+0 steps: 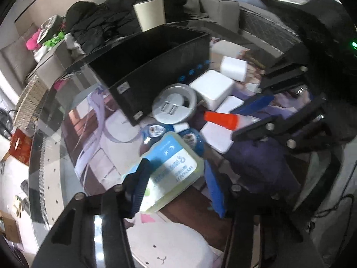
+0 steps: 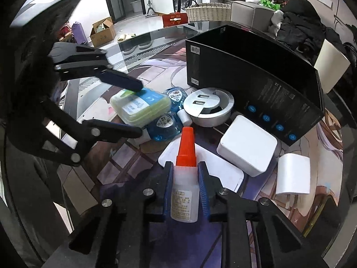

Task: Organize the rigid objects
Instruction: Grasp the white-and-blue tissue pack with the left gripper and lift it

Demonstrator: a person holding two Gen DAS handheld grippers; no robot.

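Observation:
A pale green plastic box with a blue label (image 1: pixel 174 169) (image 2: pixel 138 106) lies on blue liquid pouches (image 2: pixel 165 126). My left gripper (image 1: pixel 176 164) (image 2: pixel 140 109) straddles it, one finger on each side, pads against it. My right gripper (image 2: pixel 185 165) (image 1: pixel 236 122) is shut on a small clear glue bottle with an orange cap (image 2: pixel 184 178) (image 1: pixel 221 119), held above a flat white card (image 2: pixel 223 169). An open black box (image 1: pixel 156 51) (image 2: pixel 256 73) stands behind the pile.
Next to the black box sit a round silver USB hub (image 2: pixel 207 106), a white square box (image 2: pixel 247 145) and a white charger cube (image 2: pixel 293 174). All rest on a glass table over a printed mat (image 2: pixel 125 163). A sofa with dark clothes (image 1: pixel 100 22) lies beyond.

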